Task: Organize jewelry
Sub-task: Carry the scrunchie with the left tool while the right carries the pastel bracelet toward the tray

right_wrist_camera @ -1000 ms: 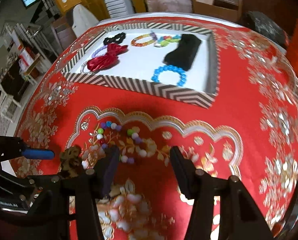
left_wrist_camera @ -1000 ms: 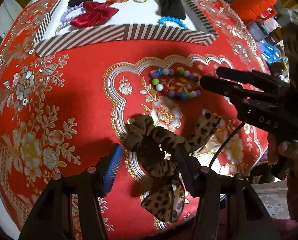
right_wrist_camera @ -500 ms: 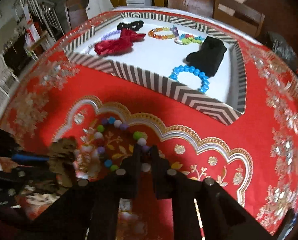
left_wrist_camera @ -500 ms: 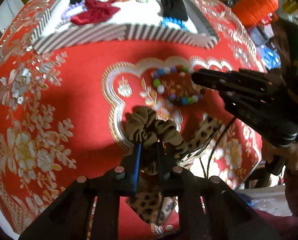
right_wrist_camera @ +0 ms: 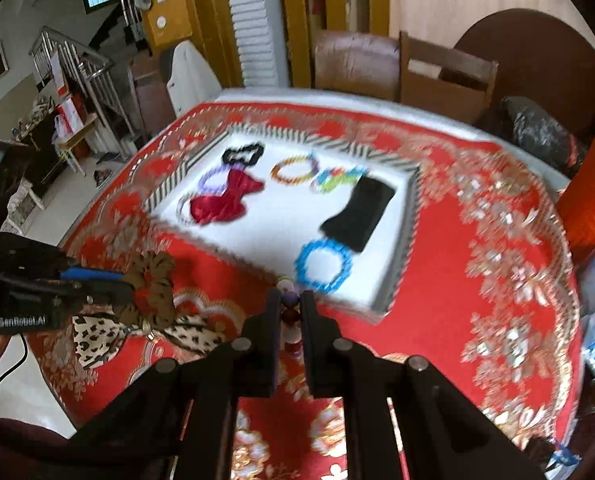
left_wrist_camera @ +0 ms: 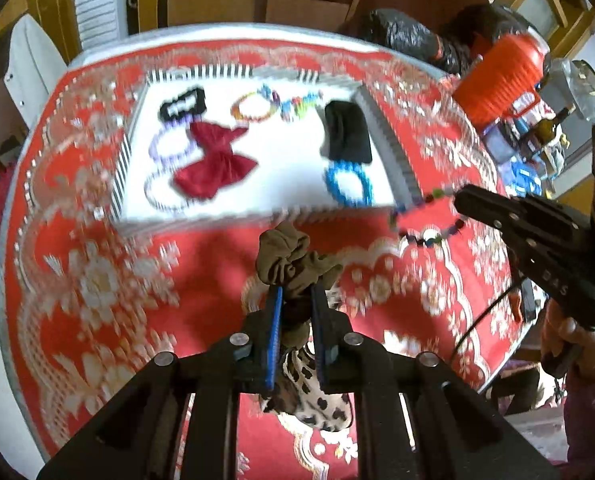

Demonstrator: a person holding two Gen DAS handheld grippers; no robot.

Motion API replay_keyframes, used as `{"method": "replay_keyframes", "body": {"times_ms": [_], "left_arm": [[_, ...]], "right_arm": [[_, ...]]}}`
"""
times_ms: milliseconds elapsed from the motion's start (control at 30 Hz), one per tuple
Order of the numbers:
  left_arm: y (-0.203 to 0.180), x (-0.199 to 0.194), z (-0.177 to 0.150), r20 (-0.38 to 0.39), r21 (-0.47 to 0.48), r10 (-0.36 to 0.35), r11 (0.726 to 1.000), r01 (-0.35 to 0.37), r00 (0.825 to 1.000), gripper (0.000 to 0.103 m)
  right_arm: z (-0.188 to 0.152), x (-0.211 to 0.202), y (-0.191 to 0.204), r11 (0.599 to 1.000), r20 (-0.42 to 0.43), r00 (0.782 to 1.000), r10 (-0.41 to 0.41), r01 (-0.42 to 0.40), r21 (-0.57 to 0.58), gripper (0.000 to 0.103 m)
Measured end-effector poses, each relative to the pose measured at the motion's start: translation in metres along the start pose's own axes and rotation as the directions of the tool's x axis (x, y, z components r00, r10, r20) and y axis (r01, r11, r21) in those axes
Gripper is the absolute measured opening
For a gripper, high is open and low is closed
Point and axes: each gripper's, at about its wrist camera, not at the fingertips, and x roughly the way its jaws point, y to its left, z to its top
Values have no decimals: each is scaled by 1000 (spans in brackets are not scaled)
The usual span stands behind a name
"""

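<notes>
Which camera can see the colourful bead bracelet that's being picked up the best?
The left wrist camera. There the bead bracelet hangs as an open loop from the right tongs, with most of its beads showing. The right wrist camera shows only a few beads pinched between those tongs' own fingers; the rest are hidden.

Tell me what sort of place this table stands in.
Most likely a lived-in home, a dining or living area: wooden chairs at a table under a red floral tablecloth, with a staircase railing behind.
</notes>
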Motion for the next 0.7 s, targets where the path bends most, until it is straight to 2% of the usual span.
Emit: {"method": "replay_keyframes", "body": {"times_ms": [333,500,700], "left_arm": [[-9,-6,60,71,27,-18,1000,16,997,0],[-14,11,81,69,28,-18,999,16,997,0],[-11,43,96,30,8,-22,1000,22,999,0]], "right_arm": [[32,-13,-24,999,54,998,-40,39,32,9],[45,-13,-33,998,65,997,-51,48,44,9],[63,-2,-35,998,60,997,-56,54,31,9]]}}
